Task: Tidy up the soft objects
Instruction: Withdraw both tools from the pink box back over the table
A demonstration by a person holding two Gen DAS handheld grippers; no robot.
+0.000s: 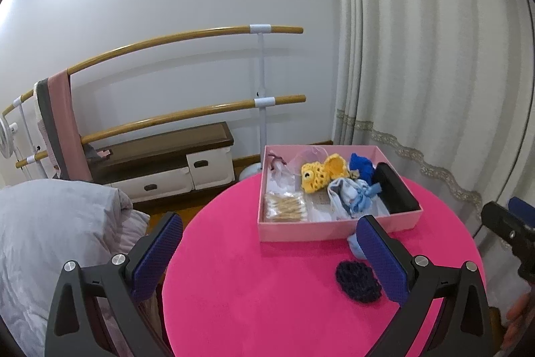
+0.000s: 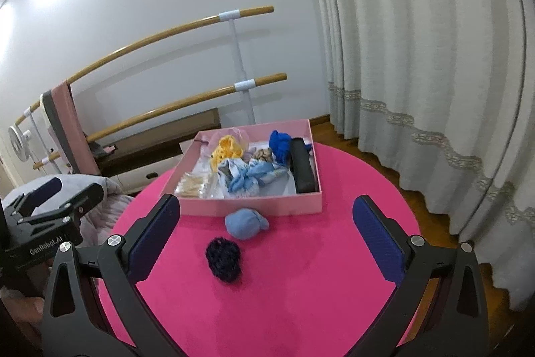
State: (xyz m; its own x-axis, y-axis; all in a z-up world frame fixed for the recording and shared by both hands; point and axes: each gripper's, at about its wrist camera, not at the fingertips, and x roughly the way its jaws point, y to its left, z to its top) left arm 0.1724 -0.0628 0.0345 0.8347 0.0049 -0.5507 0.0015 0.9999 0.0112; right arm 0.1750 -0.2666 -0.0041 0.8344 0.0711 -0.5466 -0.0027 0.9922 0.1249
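A pink box (image 1: 334,228) (image 2: 254,206) stands on the round pink table (image 1: 267,290) (image 2: 301,290). Inside it lie a yellow crochet toy (image 1: 317,174) (image 2: 225,149), a royal-blue knit piece (image 1: 362,164) (image 2: 280,143), a pale blue patterned cloth (image 1: 351,194) (image 2: 249,178), a black case (image 1: 394,191) (image 2: 302,168) and a packet of cotton swabs (image 1: 286,206) (image 2: 194,184). In front of the box, a light blue soft ball (image 2: 245,223) (image 1: 354,245) and a dark navy knitted piece (image 2: 223,260) (image 1: 357,281) rest on the table. My left gripper (image 1: 267,260) is open above the table's left part. My right gripper (image 2: 267,240) is open, above the two loose pieces.
A double wooden barre (image 1: 187,39) (image 2: 167,29) with a pink and grey band draped on it stands against the white wall, a low bench with drawers (image 1: 160,156) beneath. Grey bedding (image 1: 50,223) lies left of the table. Curtains (image 1: 434,56) (image 2: 418,56) hang at right.
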